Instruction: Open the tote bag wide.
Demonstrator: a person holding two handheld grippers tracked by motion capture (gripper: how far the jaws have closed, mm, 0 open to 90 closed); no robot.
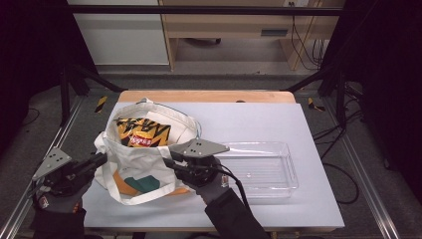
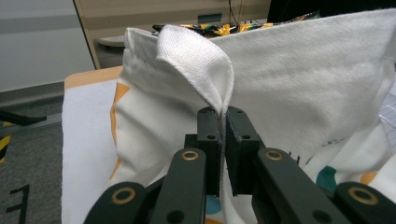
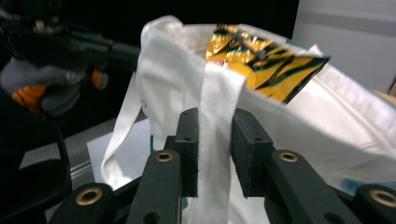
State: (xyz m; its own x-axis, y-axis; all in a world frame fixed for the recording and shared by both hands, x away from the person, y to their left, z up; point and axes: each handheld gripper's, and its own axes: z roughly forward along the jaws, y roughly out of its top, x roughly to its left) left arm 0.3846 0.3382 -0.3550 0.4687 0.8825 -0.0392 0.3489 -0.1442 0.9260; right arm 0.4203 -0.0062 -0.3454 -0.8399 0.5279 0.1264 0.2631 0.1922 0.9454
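- Left of centre in the high view, a white tote bag (image 1: 144, 159) stands on the tabletop (image 1: 278, 119) with a yellow snack packet (image 1: 142, 132) inside; a clear plastic tray (image 1: 263, 169) lies just right of it. The left gripper (image 1: 102, 158) meets the bag's left edge, the right gripper (image 1: 169, 162) its near rim.
- Low in the left gripper view, the jaws are clamped on a fold of the bag's cloth (image 2: 219, 100).
- At the centre of the right gripper view, the jaws stand narrowly apart around the bag's strap (image 3: 215, 140); whether they press it I cannot tell.
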